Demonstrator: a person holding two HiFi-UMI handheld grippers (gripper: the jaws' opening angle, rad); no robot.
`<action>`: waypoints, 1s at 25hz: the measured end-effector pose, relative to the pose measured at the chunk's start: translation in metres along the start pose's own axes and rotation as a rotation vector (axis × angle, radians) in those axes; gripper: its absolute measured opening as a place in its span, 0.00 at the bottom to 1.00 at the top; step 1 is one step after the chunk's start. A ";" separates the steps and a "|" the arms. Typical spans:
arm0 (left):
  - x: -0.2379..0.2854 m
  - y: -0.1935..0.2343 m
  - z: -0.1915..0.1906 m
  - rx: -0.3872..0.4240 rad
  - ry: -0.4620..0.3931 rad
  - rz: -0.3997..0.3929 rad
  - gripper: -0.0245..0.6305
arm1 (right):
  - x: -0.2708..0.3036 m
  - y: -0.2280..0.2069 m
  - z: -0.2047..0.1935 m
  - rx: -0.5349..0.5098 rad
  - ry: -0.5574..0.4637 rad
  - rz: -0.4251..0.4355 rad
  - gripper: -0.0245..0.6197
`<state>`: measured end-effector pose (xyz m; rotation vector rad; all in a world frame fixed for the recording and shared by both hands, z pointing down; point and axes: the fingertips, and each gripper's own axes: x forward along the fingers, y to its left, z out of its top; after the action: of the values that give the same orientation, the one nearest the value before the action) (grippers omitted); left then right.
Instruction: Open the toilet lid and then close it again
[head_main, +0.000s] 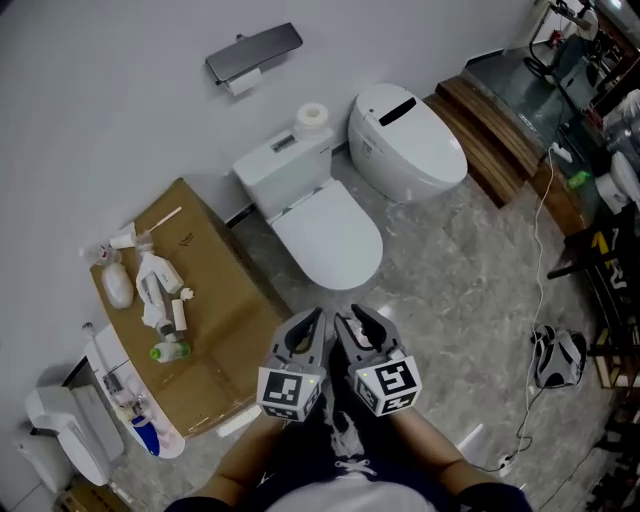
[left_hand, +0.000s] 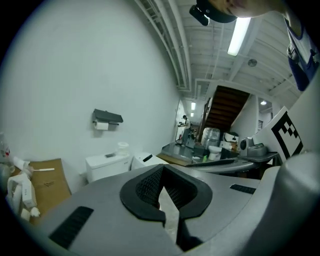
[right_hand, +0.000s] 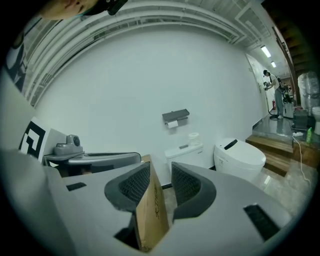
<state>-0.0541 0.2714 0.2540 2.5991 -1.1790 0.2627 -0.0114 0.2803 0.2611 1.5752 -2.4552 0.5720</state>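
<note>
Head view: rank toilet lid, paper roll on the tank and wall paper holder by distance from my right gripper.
1. Toilet lid, straight ahead of the right gripper.
2. Paper roll, on the tank behind.
3. Paper holder, on the wall, farthest.

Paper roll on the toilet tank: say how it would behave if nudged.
The paper roll looks light, so it probably slides easily on the smooth tank. Standing on end, it seems stable; tipped over, it would likely roll off.

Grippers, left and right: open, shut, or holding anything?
Grey left gripper: shut, nothing between its jaws.
Grey right gripper: open, empty; brown cardboard box only shows through the gap.
</note>
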 end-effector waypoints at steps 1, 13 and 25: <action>0.012 0.003 -0.003 -0.004 0.014 0.006 0.05 | 0.008 -0.013 -0.003 0.011 0.014 0.005 0.19; 0.122 0.035 -0.037 -0.031 0.125 0.098 0.05 | 0.083 -0.114 -0.036 0.091 0.178 0.075 0.21; 0.183 0.056 -0.106 -0.058 0.263 0.125 0.05 | 0.144 -0.151 -0.113 0.188 0.366 0.144 0.21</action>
<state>0.0172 0.1404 0.4143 2.3566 -1.2330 0.5684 0.0556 0.1501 0.4471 1.2218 -2.2979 1.0394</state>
